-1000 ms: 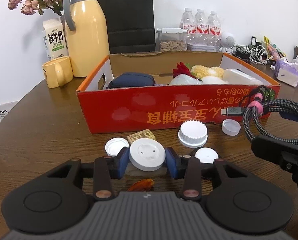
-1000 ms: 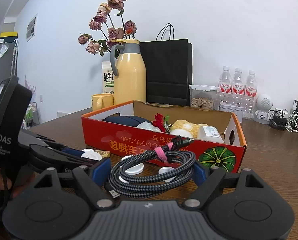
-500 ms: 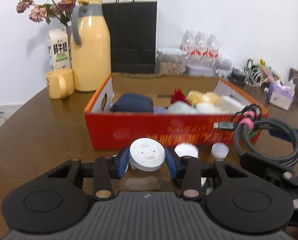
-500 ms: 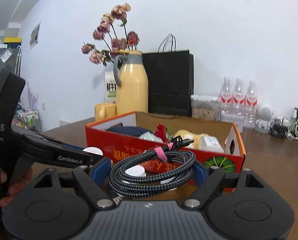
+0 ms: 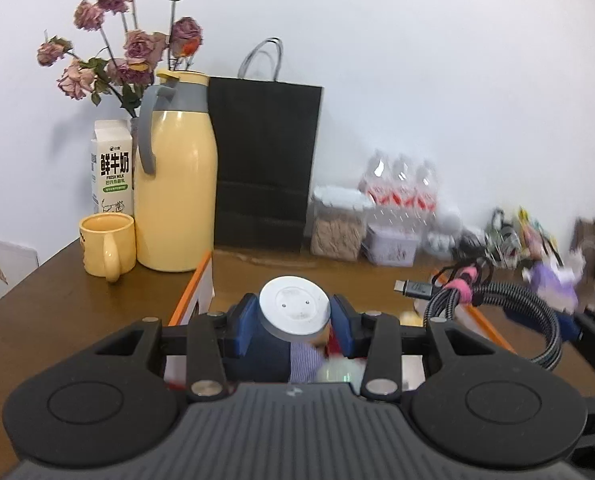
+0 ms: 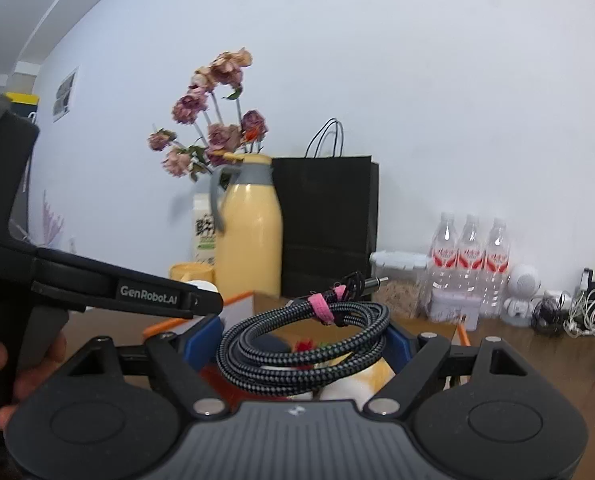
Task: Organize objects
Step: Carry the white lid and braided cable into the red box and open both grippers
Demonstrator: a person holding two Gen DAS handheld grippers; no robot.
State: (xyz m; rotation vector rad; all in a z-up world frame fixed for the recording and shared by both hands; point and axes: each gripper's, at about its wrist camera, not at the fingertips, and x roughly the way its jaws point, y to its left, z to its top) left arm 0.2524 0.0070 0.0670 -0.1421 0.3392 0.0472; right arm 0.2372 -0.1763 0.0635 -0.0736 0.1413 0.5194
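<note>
White round lid (image 5: 294, 309) is clamped in the left tool (image 5: 294, 322) above the red cardboard box (image 5: 193, 300), braided USB cable coil (image 6: 303, 344) pinched in the right tool (image 6: 303, 354) alongside; carry step judged underway, w/ lowering and release into the box needed next.

Three water bottles (image 6: 469, 256), one yellow jug (image 5: 176, 196), one mug (image 5: 107, 245), one black bag (image 5: 263, 164).

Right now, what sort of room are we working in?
Probably a home or office break area: a wooden table against a white wall, holding a yellow thermos, milk carton and bottled water.
</note>
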